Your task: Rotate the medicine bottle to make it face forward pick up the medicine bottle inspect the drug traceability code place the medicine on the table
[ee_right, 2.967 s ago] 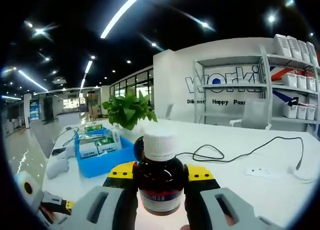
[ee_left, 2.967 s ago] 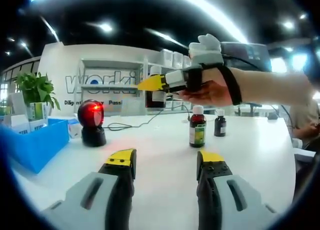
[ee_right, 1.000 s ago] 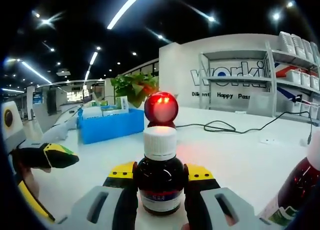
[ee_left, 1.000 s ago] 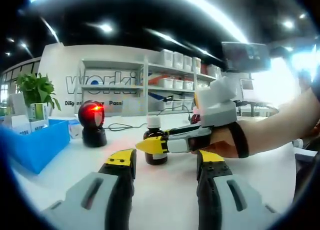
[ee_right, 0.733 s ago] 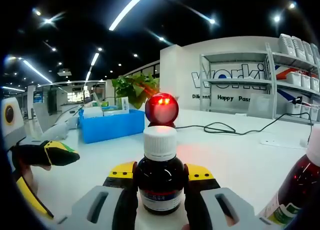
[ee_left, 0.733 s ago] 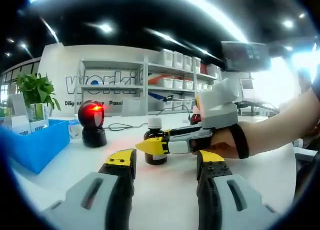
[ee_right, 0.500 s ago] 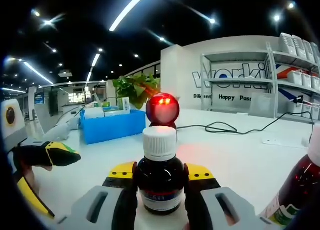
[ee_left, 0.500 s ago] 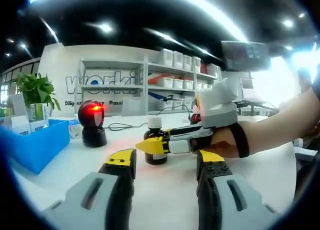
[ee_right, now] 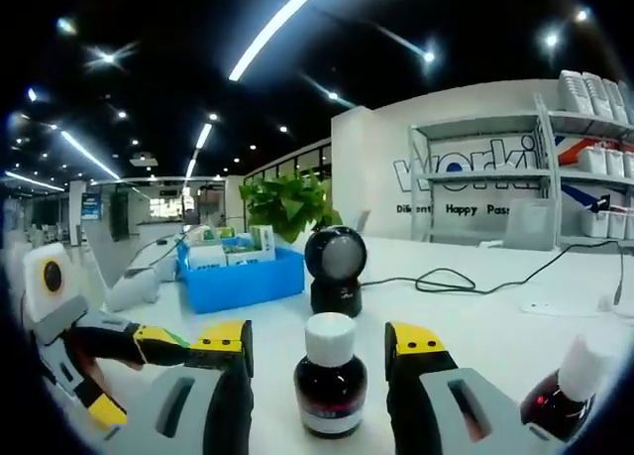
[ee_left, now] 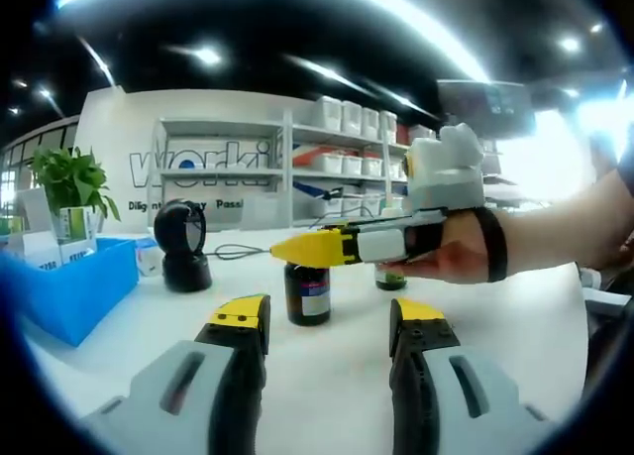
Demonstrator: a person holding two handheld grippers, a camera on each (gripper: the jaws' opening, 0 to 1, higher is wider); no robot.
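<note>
released a moment ago, the medicine bottle now stands upright on the white bench, between the wide-open jaws of the right hand-held gripper, touching neither; behind it a black scanner, now unlit, a blue bin and a plant; a second bottle is cut off at right; the left hand-held gripper gapes empty; the label is unreadable.

Second bottle cut by right edge; medicine bottle label print too small to read.
</note>
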